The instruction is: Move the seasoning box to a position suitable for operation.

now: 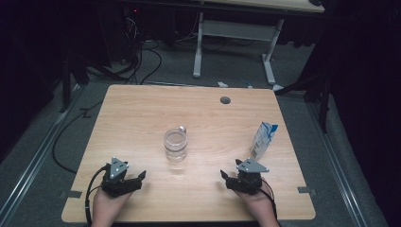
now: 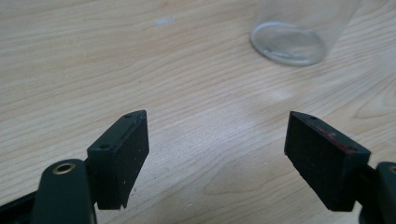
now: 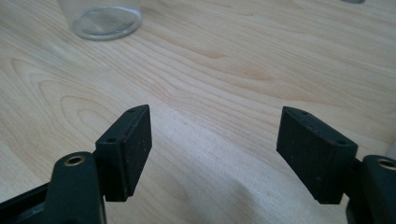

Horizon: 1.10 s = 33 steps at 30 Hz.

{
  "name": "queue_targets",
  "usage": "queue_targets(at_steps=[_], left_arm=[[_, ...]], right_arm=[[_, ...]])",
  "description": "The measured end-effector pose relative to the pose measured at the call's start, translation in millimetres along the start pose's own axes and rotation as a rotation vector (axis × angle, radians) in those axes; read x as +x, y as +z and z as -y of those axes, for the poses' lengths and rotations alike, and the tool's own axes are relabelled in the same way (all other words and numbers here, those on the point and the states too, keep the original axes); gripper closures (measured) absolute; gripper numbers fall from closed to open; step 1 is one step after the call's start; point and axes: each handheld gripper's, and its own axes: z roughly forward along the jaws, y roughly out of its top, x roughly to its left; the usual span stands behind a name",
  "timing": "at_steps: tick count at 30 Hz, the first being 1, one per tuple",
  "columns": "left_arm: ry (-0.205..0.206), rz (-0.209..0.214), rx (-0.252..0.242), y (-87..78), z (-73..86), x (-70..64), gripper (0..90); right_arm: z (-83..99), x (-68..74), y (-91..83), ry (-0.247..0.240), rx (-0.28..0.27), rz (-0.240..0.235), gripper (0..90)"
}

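Note:
A clear glass jar (image 1: 176, 144) stands upright in the middle of the wooden table (image 1: 142, 113). A small blue and white carton (image 1: 263, 140) stands near the right edge. My left gripper (image 1: 137, 178) rests near the front left, open, nothing between its jaws. In the left gripper view (image 2: 217, 149) the jar's base (image 2: 292, 42) lies ahead to the upper right. My right gripper (image 1: 226, 178) sits at the front right, open and empty. Its own view (image 3: 215, 149) shows the jar's base (image 3: 106, 21) ahead at the upper left.
A grey round cable hole (image 1: 225, 100) sits near the table's far edge. Beyond the table stands a white desk frame (image 1: 234, 42) with cables (image 1: 142, 61) on the carpet. Dark curtains close in both sides.

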Motion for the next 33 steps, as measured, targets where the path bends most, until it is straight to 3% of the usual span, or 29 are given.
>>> queue_targets(at_steps=[6, 14, 20, 23, 27, 30, 33], left_arm=[[0.000, 0.016, -0.010, 2.4, 0.5, -4.5, 23.1], [0.018, 0.031, -0.036, 2.6, -0.6, -9.3, 28.3], [0.011, 0.066, -0.042, 0.4, -2.8, -10.8, 32.3], [-0.015, 0.073, -0.055, 0.2, -4.4, -10.6, 31.9], [-0.050, 0.102, -0.075, 1.3, -5.9, -9.7, 33.5], [-0.040, 0.076, -0.093, 2.5, -6.2, -13.3, 33.2], [-0.037, 0.088, -0.080, 4.7, -8.6, -17.5, 32.3]], right_arm=[[2.3, -3.3, -1.7, 0.017, 0.004, -0.009, 32.9], [3.3, -1.1, 1.1, -0.008, 0.006, -0.011, 34.8], [3.6, -1.7, -4.1, -0.008, -0.012, -0.009, 36.5], [4.3, -3.0, -6.1, -0.005, -0.011, -0.003, 36.4], [6.3, -7.1, -7.6, 0.028, -0.016, -0.019, 39.0], [6.8, -10.6, -7.4, 0.061, -0.005, -0.039, 41.0], [9.3, -12.7, -6.9, 0.077, 0.001, -0.047, 43.4]])
